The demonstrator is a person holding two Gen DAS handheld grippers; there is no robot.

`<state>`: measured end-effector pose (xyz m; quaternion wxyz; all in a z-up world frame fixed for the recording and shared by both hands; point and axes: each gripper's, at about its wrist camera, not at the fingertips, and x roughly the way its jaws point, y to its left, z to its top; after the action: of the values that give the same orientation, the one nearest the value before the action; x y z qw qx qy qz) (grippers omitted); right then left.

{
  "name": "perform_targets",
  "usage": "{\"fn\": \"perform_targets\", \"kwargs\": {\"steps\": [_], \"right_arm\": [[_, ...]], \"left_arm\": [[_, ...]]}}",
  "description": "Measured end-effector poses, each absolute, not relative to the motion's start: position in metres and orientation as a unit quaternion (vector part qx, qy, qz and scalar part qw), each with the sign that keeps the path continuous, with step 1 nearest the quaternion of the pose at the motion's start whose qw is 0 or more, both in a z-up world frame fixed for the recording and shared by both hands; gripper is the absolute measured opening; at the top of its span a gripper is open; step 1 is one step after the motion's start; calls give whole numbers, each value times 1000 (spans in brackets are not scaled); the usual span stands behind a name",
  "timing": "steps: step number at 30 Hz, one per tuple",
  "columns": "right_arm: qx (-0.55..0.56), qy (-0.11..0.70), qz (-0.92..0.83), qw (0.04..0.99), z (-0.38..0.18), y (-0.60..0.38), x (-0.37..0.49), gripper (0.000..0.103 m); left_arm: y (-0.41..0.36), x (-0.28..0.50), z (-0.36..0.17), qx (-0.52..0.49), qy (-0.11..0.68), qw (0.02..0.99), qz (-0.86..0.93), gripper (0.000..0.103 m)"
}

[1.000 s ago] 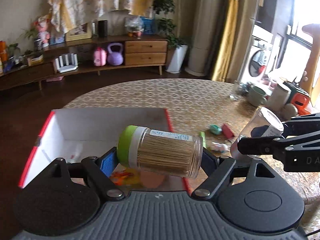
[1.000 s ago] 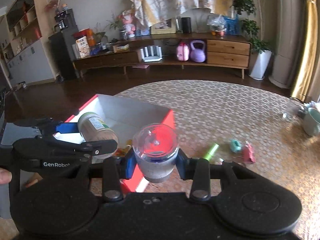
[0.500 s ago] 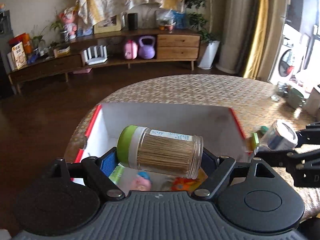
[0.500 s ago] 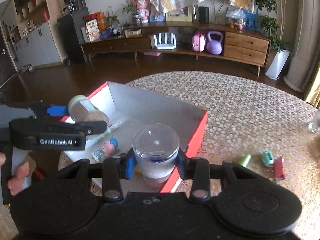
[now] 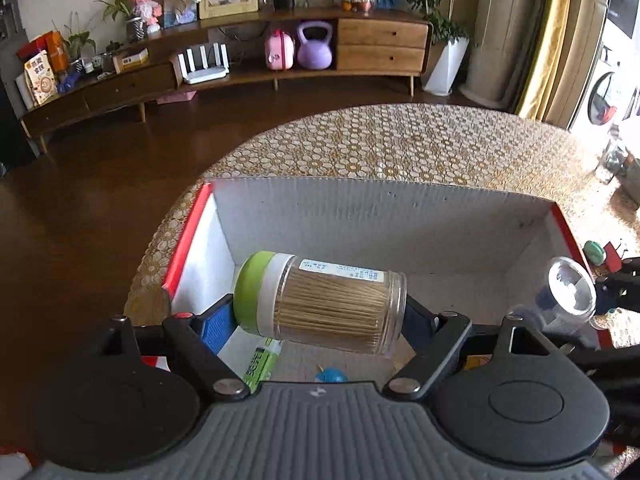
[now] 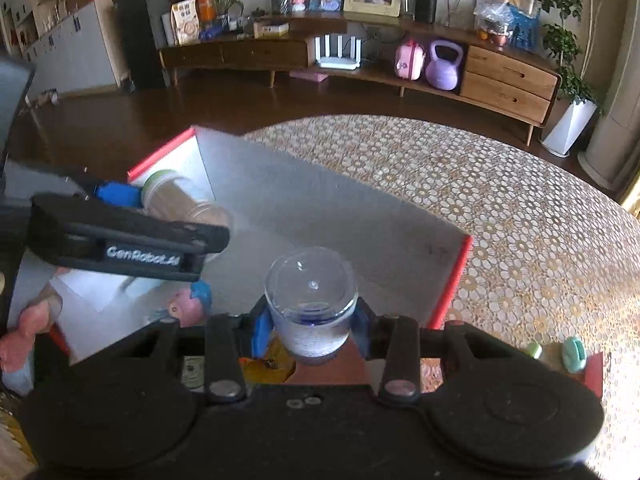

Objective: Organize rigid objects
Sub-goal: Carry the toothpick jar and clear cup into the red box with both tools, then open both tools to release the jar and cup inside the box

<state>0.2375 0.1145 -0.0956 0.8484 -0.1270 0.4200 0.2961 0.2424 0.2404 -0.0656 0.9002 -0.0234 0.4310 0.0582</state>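
**Both jars now hanging over the open box**

While a second ago both grippers were travelling above the bare tablecloth beside the box, they are now tilting downward over its interior. The left gripper (image 5: 320,316) is clamping the toothpick jar (image 5: 324,304) sideways, end to end, green lid at its left pad. The right gripper (image 6: 312,328) is squeezing a small clear jar (image 6: 311,304) upright between its blue pads. Below both sits the red-edged box (image 5: 360,216), with a small doll (image 6: 188,304) and a green tube (image 5: 262,364) already lying on its floor. Judging by this, release is becoming the next step.
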Motion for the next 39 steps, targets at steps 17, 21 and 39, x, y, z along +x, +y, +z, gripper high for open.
{"fn": "perform_targets", "kwargs": {"steps": [17,21,39], "right_arm": [[-157,433,293,838,-115,136,240,40],[-155,434,292,838,-116,136,239,40],[-135,432,293,842,-108,120,231,52]], "left_arm": [[245,283,-102,-50,532,844,52,84],[246,286,-109,-57,549,832,52,84],[244,288,-100,-70,552,827,78,84]]}}
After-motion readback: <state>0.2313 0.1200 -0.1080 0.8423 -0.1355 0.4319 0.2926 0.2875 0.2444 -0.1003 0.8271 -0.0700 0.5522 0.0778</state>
